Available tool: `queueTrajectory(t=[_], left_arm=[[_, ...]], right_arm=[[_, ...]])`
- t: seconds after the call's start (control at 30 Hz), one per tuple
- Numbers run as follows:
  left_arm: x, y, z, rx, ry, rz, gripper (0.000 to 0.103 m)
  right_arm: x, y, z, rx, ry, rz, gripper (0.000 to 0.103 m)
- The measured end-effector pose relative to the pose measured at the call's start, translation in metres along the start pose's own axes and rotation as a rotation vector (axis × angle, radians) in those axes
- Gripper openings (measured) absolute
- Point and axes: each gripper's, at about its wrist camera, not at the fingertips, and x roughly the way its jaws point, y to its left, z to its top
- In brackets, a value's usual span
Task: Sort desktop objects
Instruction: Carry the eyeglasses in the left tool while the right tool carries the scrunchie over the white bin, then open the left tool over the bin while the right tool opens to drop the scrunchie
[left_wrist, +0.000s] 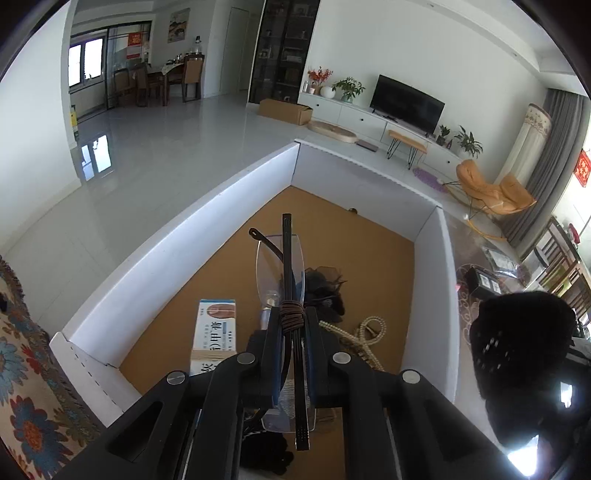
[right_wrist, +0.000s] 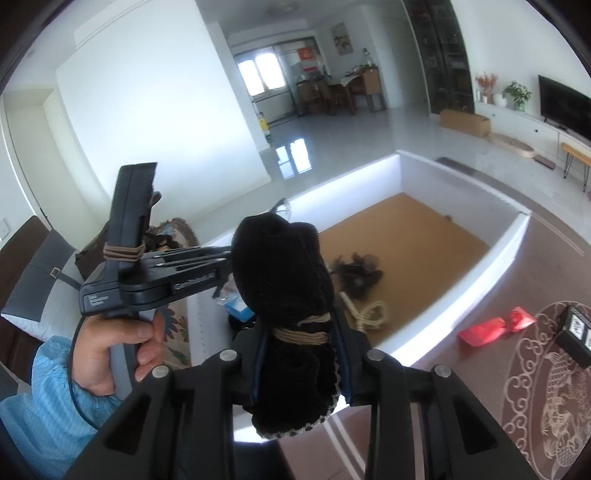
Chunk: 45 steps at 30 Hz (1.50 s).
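My left gripper (left_wrist: 293, 315) is shut on a pair of rimless glasses (left_wrist: 287, 258) with dark temples, held over a white-walled box (left_wrist: 177, 266) with a brown floor. Inside the box lie a blue-and-white medicine carton (left_wrist: 216, 328), a black mesh hair bow (left_wrist: 327, 288) and a string of pale beads (left_wrist: 369, 332). My right gripper (right_wrist: 301, 326) is shut on a black fuzzy pouch (right_wrist: 280, 266), just outside the box's near wall (right_wrist: 491, 254). A hand in a blue sleeve (right_wrist: 110, 347) holds the left gripper (right_wrist: 221, 260), whose tips are hidden behind the pouch.
Two red packets (right_wrist: 491, 326) lie on the brown patterned tabletop (right_wrist: 554, 387) to the right of the box. A dark box (right_wrist: 580, 336) sits at the right edge. A flowered cloth (left_wrist: 26, 369) lies to the left of the box.
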Motion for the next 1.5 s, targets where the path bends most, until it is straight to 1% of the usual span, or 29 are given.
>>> queueTrajectory(t=[0.07, 0.17, 0.27, 0.33, 0.37, 0.4, 0.43, 0.47, 0.5, 0.53, 0.57, 0.67, 0.73, 0.77, 0.8, 0.83, 0.9, 1.1, 1.17, 1.3, 1.37, 1.5], left_arm=[[0.013, 0.01, -0.002, 0.005, 0.045, 0.027, 0.01], [0.028, 0.017, -0.002, 0.021, 0.089, 0.058, 0.01], [0.037, 0.019, -0.003, 0.025, 0.117, 0.055, 0.01], [0.042, 0.019, -0.005, 0.034, 0.136, 0.063, 0.013], [0.043, 0.019, -0.006, 0.036, 0.138, 0.076, 0.014], [0.044, 0.018, -0.008, 0.038, 0.138, 0.095, 0.024], [0.045, 0.017, -0.01, 0.042, 0.134, 0.113, 0.033], [0.044, 0.016, -0.011, 0.042, 0.122, 0.125, 0.056], [0.041, 0.014, -0.014, 0.042, 0.099, 0.137, 0.074], [0.035, 0.014, -0.014, 0.042, 0.07, 0.152, 0.077], [0.03, 0.013, -0.014, 0.043, 0.041, 0.165, 0.078], [0.015, 0.007, -0.015, 0.04, -0.018, 0.178, 0.078], [0.004, -0.004, -0.016, 0.061, -0.06, 0.188, 0.078], [-0.002, -0.011, -0.017, 0.082, -0.08, 0.197, 0.078], [-0.007, -0.019, -0.018, 0.105, -0.098, 0.205, 0.078], [-0.012, -0.028, -0.019, 0.128, -0.115, 0.212, 0.078], [-0.02, -0.045, -0.021, 0.165, -0.141, 0.213, 0.078], [-0.033, -0.087, -0.022, 0.222, -0.178, 0.166, 0.079], [-0.037, -0.101, -0.022, 0.249, -0.191, 0.161, 0.079], [-0.042, -0.123, -0.022, 0.292, -0.205, 0.147, 0.079], [-0.044, -0.132, -0.022, 0.306, -0.206, 0.138, 0.079], [-0.043, -0.149, -0.024, 0.334, -0.201, 0.127, 0.079]], right_arm=[[0.032, 0.014, -0.002, -0.063, 0.078, -0.005, 0.031], [0.069, 0.022, -0.01, -0.142, 0.172, -0.044, 0.031], [0.091, 0.021, -0.018, -0.163, 0.229, -0.048, 0.032], [0.102, 0.021, -0.023, -0.165, 0.273, -0.029, 0.034], [0.107, 0.021, -0.027, -0.171, 0.294, -0.031, 0.037], [0.108, 0.022, -0.032, -0.186, 0.3, -0.035, 0.044], [0.107, 0.025, -0.034, -0.211, 0.287, -0.043, 0.049], [0.104, 0.027, -0.036, -0.227, 0.273, -0.044, 0.06], [0.101, 0.028, -0.036, -0.233, 0.255, -0.05, 0.073], [0.095, 0.028, -0.036, -0.234, 0.228, -0.059, 0.078], [0.087, 0.028, -0.037, -0.235, 0.196, -0.063, 0.082], [0.056, 0.02, -0.038, -0.218, 0.084, -0.065, 0.083], [0.029, 0.01, -0.047, -0.204, -0.003, -0.091, 0.091], [0.015, 0.002, -0.054, -0.195, -0.042, -0.112, 0.098], [0.001, -0.004, -0.063, -0.183, -0.074, -0.138, 0.102], [-0.011, -0.013, -0.072, -0.169, -0.092, -0.166, 0.102], [-0.03, -0.036, -0.09, -0.121, -0.092, -0.218, 0.103], [-0.064, -0.119, -0.157, 0.058, -0.025, -0.383, 0.103], [-0.083, -0.141, -0.179, 0.119, -0.023, -0.414, 0.102], [-0.11, -0.173, -0.209, 0.211, -0.028, -0.464, 0.103], [-0.118, -0.185, -0.22, 0.245, -0.03, -0.481, 0.103], [-0.128, -0.195, -0.236, 0.289, -0.033, -0.501, 0.103]])
